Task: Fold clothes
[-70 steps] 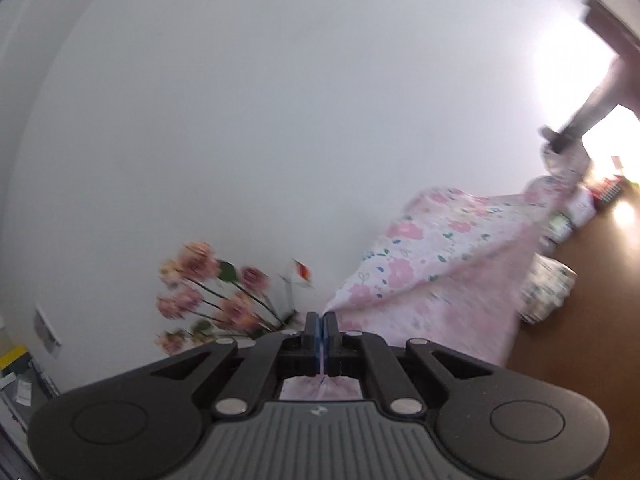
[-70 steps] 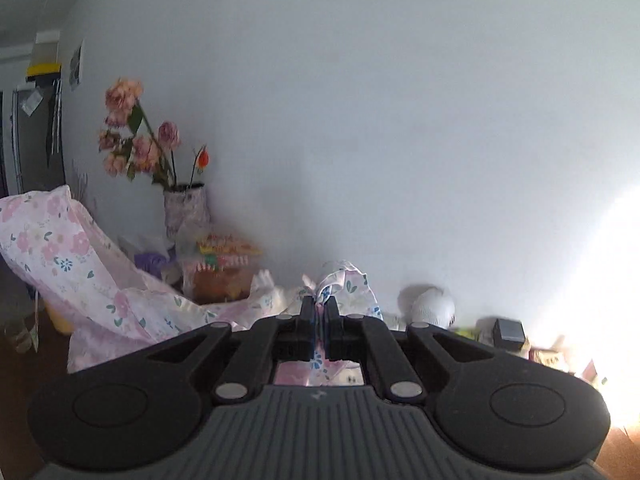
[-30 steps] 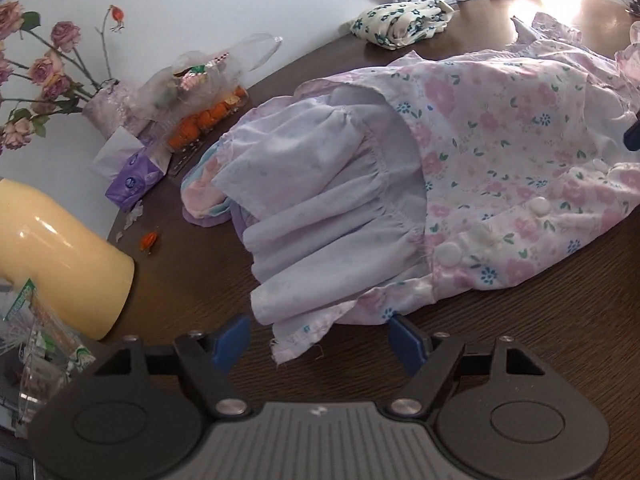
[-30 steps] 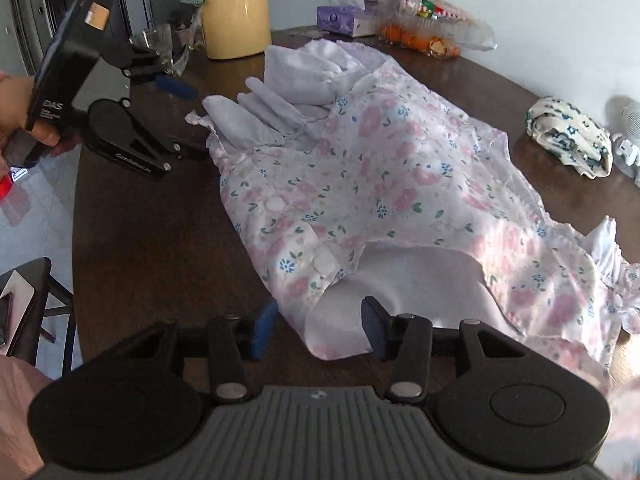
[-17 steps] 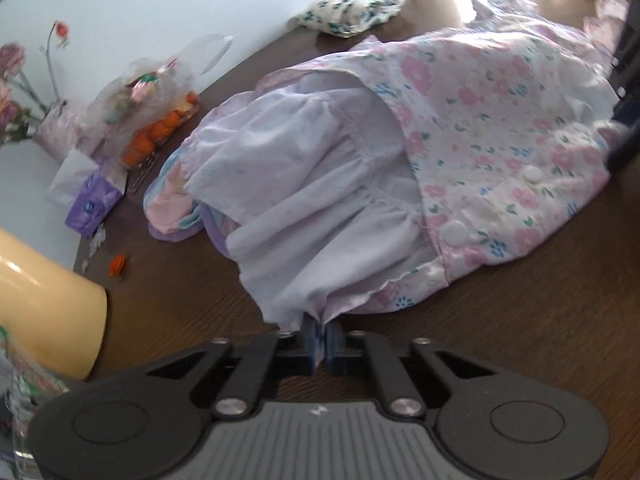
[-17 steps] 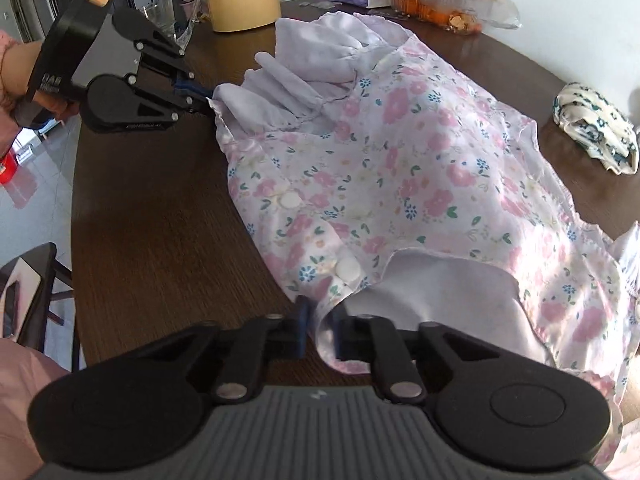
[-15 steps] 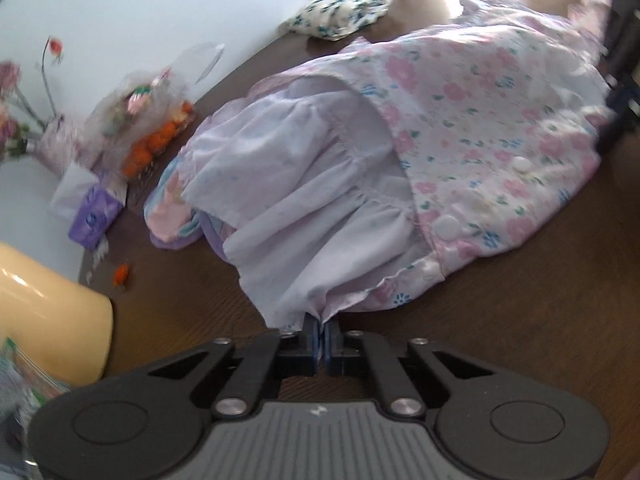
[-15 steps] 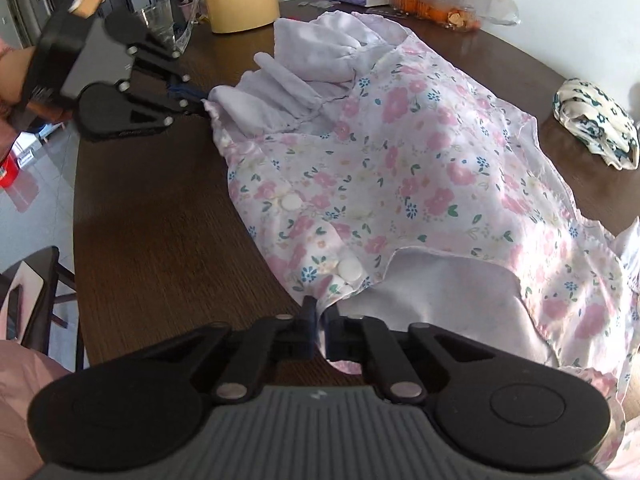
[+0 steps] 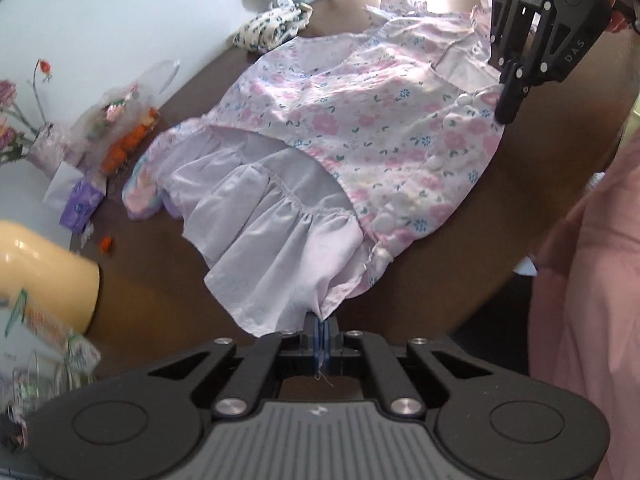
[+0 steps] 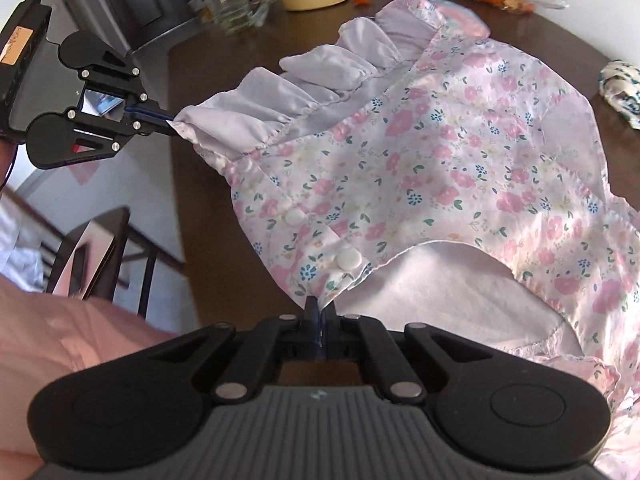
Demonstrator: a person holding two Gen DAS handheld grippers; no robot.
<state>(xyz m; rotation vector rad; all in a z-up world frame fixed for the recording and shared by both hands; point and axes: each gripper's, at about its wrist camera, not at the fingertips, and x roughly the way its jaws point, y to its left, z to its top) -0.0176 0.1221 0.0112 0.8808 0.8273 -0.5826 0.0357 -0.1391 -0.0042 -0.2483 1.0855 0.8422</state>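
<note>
The floral dress (image 9: 360, 120) lies spread on the dark wooden table (image 9: 460, 248), print side up, with its pale lilac ruffled hem (image 9: 280, 240) turned toward my left gripper. My left gripper (image 9: 321, 326) has its jaws closed on the corner of that ruffle, a thin pinch of cloth caught between the blue pads, and the hem fans out from the pinch across the tabletop. My right gripper (image 10: 319, 312) has its jaws closed on the edge of the buttoned placket at the neckline end, just beside a white button (image 10: 349, 259); the pale inner lining (image 10: 440, 300) shows inside the neck opening to the right of the pinch. In the right wrist view I see the left gripper at the far left, holding the ruffle corner lifted slightly off the table. In the left wrist view the right gripper is at the upper right, at the button line. Beyond the dress I note a yellow jug (image 9: 44, 268), a bag of oranges (image 9: 124, 132), a purple tissue pack (image 9: 80, 208) and a folded patterned cloth (image 9: 272, 28). A person's pink garment (image 9: 592, 280) fills the right edge.
</note>
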